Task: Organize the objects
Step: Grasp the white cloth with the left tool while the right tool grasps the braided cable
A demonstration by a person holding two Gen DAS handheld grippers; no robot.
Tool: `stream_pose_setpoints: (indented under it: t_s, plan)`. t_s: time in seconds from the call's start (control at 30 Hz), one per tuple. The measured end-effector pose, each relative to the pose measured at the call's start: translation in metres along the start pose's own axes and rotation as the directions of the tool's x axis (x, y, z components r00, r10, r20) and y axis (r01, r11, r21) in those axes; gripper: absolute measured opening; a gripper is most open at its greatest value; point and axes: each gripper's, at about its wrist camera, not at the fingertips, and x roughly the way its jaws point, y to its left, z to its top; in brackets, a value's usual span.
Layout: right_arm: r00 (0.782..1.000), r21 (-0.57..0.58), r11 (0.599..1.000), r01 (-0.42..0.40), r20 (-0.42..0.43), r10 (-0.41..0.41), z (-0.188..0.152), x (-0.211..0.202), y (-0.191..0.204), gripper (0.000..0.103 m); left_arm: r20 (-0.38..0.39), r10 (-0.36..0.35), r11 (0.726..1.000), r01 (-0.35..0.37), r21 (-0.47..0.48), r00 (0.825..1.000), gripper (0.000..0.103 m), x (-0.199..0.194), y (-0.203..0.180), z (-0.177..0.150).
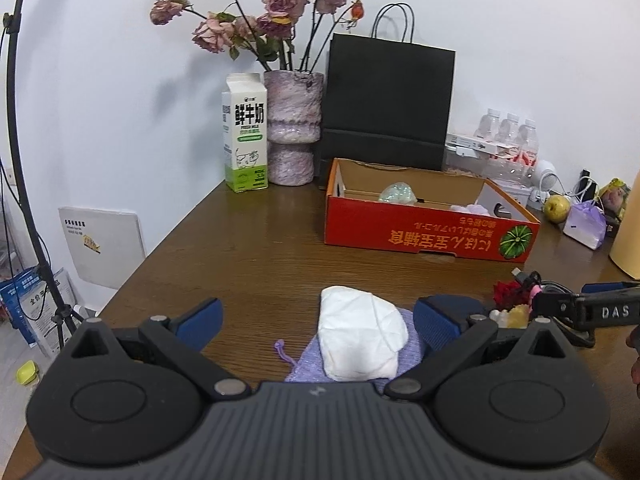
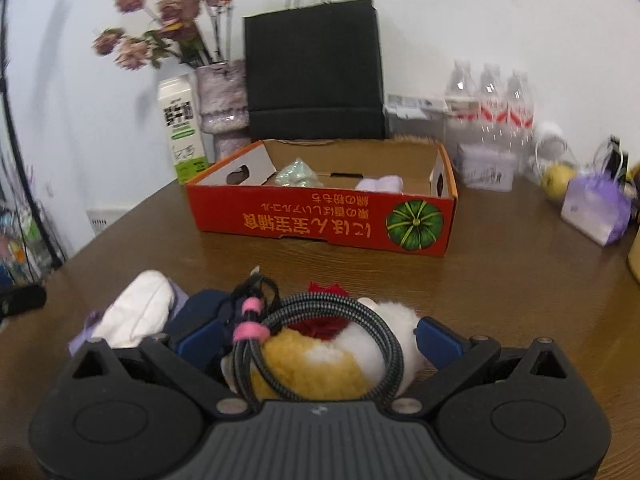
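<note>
Nearest my right tongs [image 2: 320,336]: coiled braided cable [image 2: 320,312] lying on a plush toy [image 2: 320,364], both between the pads. Jaws look wide, pads beside the plush flanks; can't tell if they touch it yet. No grip, I'd say.

Left tongs [image 1: 318,318]: wide too, straddling a white tissue pack [image 1: 358,336] that sits on a lilac pouch [image 1: 404,346], near edge of table [image 1: 260,264]. Nothing held.

Red box [image 2: 320,224] stands farther back, centre; a pale green item [image 2: 296,174] and something lilac [image 2: 380,183] already lie in it. Likely the drop spot.

Handling, my judgement:
- Plush: light, soft, compresses a lot. Squeeze mid-body, deep, or it squirts out.
- Cable: stiff braid, loose on top, held by pink ties [image 2: 250,330]. May slide off if only the plush is pinched. Better to catch the coil together with the plush, or take it separately at the ties.
- Tissue pack: light, crushable, film probably slick. Grip across the short sides; pouch under it may drag along.
</note>
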Motion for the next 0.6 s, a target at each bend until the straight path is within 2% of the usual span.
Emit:
stream_pose_setpoints:
  t_s: [0.23,0.37,0.43,0.6]
  plan:
    - [1.000,0.067,0.998,0.009,-0.025,-0.007,-0.009,0.015,-0.001,0.103,-0.011,-0.011,1.000,0.011,-0.010,1.000,0.103,0.005,0.001,-0.003]
    - [1.000,0.071,0.997,0.006,-0.001,-0.006,-0.016,0.015,0.000,0.101,-0.017,-0.012,1.000,0.012,-0.011,1.000,0.103,0.008,0.000,-0.005]
    - [1.000,0.067,0.998,0.003,0.022,-0.005,-0.017,0.012,0.001,0.094,-0.020,-0.012,1.000,0.011,-0.010,1.000,0.103,0.009,-0.001,-0.006]
    - [0.998,0.063,0.998,-0.002,0.065,-0.002,-0.021,0.003,-0.001,0.093,-0.030,-0.002,1.000,0.002,-0.012,1.000,0.103,0.011,0.000,-0.008]
